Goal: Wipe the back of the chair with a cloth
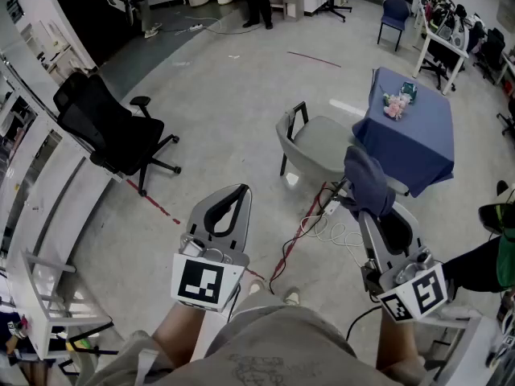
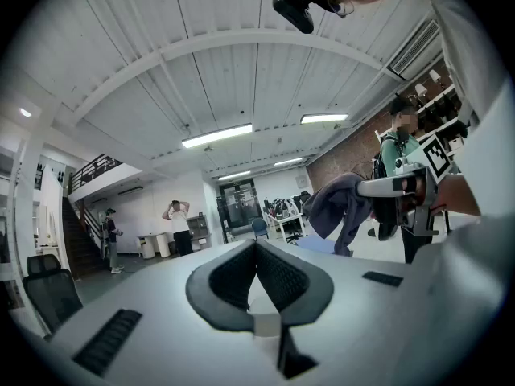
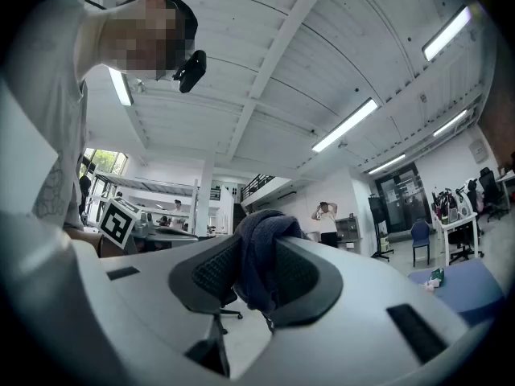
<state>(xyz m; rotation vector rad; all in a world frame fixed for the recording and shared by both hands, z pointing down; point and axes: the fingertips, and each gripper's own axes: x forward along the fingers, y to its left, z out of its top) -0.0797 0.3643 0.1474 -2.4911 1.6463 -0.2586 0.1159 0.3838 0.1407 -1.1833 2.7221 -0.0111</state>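
A grey shell chair [image 1: 315,145] with black legs stands on the floor ahead, next to a table. My right gripper [image 1: 364,206] is shut on a dark blue-grey cloth [image 1: 367,180], held in the air short of the chair. In the right gripper view the cloth [image 3: 259,244] bunches up between the two pads and hangs below them. My left gripper [image 1: 240,191] is shut with nothing in it and hovers to the left, clear of the chair. In the left gripper view its jaws [image 2: 257,256] meet, and the cloth [image 2: 336,206] shows at the right.
A table under a blue cover [image 1: 412,131] with flowers on it stands right of the chair. A black office chair [image 1: 113,129] is at the left by white shelving [image 1: 32,240]. Cables [image 1: 318,227] and red tape lie on the floor. People stand far back.
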